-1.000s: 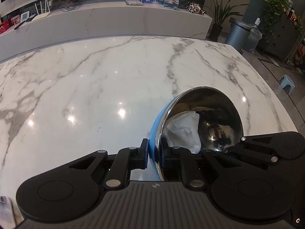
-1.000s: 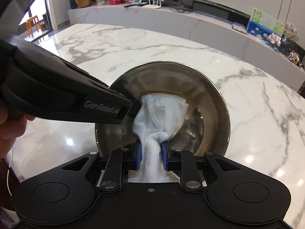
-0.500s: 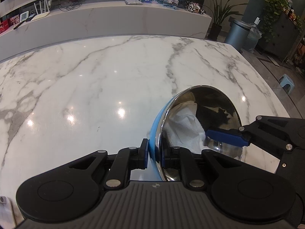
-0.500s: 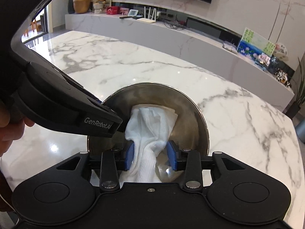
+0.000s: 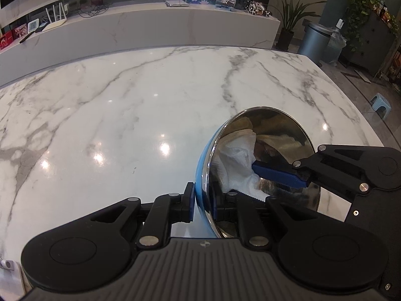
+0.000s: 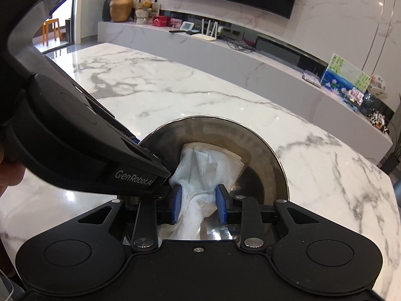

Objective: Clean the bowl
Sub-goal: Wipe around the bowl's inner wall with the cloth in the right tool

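**Now the cloth sits between loose jaws, inside a tilted bowl**

Right now the bowl is tilted up on its edge above the marble table, with its steel inside turned to the right side. The left gripper is clamped on the near rim: one pad is on the blue outside, the other on the shiny inside. So the bowl is held firmly and its opening faces the other hand.

The right gripper reaches straight into this opening. The white cloth lies against the inner wall, directly ahead of it, and a twisted tail of the cloth runs back between the two blue pads. The jaws stand apart. The cloth fills most of the gap, and it seems to touch the left pad, but I judge that it is not squeezed. In the left wrist view one blue finger of the right gripper lies beside the cloth, deep in the bowl.

The important relation is this: the long axis of the cloth runs along the fingers of the right gripper, from the pads forward to the wall. The right gripper is the nearer one to the cloth; the left one only holds the rim. If wiping goes on, I think the jaws need to close on the tail first, otherwise the cloth may slip down to the lower rim.
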